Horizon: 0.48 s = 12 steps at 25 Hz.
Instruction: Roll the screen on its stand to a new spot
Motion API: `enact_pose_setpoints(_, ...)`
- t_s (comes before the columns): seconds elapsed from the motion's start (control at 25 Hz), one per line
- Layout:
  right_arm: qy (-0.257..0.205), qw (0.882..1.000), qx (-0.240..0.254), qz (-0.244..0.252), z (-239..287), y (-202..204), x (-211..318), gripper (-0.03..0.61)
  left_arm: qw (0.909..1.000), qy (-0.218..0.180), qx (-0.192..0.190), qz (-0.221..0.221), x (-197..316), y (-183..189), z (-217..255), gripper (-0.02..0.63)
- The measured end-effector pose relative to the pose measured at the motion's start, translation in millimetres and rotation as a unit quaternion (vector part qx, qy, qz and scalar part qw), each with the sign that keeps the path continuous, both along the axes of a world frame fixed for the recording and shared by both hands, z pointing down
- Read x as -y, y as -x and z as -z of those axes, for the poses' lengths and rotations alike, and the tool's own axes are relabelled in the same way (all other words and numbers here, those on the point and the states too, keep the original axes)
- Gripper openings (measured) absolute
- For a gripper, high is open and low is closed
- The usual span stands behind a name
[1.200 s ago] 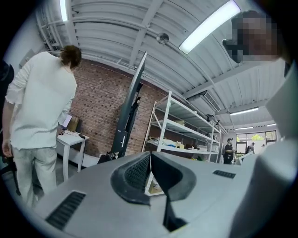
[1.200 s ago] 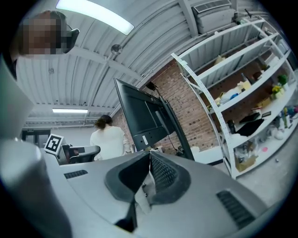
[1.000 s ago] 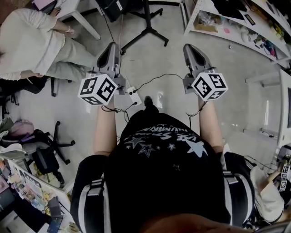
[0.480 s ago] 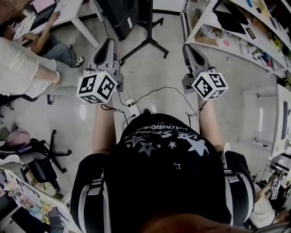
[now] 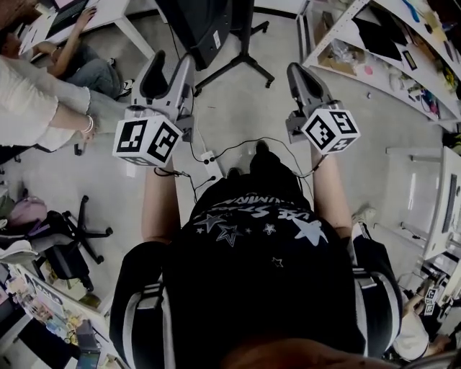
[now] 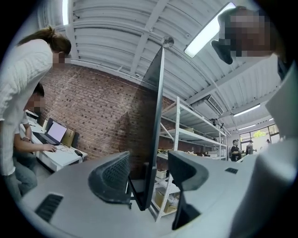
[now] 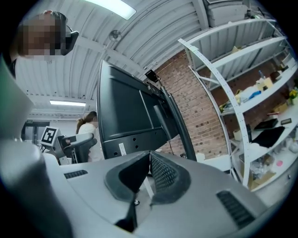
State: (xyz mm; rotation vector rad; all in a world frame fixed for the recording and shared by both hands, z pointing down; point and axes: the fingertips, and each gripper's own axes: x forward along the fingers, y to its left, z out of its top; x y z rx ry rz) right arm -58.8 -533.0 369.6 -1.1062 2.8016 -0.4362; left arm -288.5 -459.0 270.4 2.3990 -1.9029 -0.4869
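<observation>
Left gripper [image 6: 148, 173] first: its jaws have just been opening and now stand released, well apart. The thin dark edge of the screen [image 6: 156, 111] shows upright in the gap, and neither pad presses on it. Over to the right gripper [image 7: 150, 161]: jaws clenched together, nothing between them, with the back of the screen rising just beyond.

From the head view, both grippers reach out ahead of the person. The left one is close up to the screen's lower edge and the right one is a little apart from it. The screen sits on its stand [image 5: 243, 32], whose black legs splay across the pale floor [image 5: 238, 119], between a desk [image 5: 108, 14] on the left and white shelving [image 5: 374, 50] on the right. A white power strip [image 5: 211, 155] lies on the floor just beside the left arm. A person in white [image 5: 29, 101] leans in by the desk.
</observation>
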Motion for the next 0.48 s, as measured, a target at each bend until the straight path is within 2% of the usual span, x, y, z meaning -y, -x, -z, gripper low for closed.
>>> enact_pose_setpoints(0.04, 0.002, 1.000, 0.003, 0.002, -1.1, 0.1, 6.9, 0.008, 1.0000, -0.003, 0.006, -0.003, 2.2, -3.0, 3.5, 0.266)
enact_pose_setpoints(0.2, 0.003, 1.000, 0.018, 0.014, -0.2, 7.2, 39.5, 0.008, 0.9993, -0.013, 0.034, -0.006, 12.4, -15.3, 20.8, 0.320)
enact_pose_setpoints(0.48, -0.017, 0.998, 0.029, 0.059, 19.3, 38.0, 99.1, 0.008, 0.9968, -0.031, 0.063, 0.037, 32.0, -14.8, 59.5, 0.365)
